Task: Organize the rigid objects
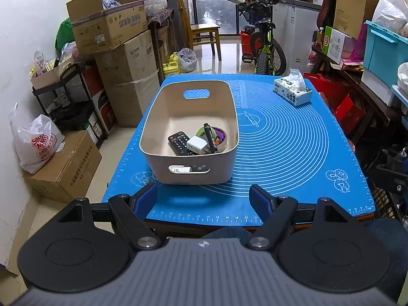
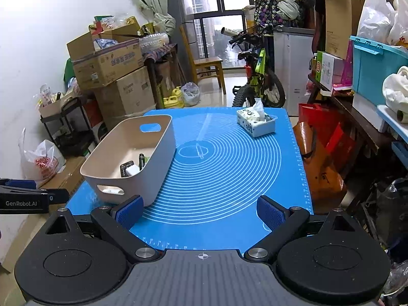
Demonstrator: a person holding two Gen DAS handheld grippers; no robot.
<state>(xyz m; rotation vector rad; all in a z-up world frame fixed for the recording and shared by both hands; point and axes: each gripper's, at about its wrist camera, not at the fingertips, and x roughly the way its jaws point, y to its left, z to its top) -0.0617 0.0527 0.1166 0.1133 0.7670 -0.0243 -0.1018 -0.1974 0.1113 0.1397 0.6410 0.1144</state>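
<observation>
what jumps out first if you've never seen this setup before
The bright blue baking mat covering the table grabs the eye, with a beige storage bin on its left side holding a black remote, a white charger, a black marker and a roll of tape. A tissue box sits alone at the far right corner. Both claws hover open and empty at the near edge.

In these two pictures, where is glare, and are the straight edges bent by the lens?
Left wrist view: daylight from the window glares on the floor beyond the blue mat, whose edges curve; corners are dark. Right wrist view: the same bright window, mat edges bowed, the beige bin sharp.
</observation>
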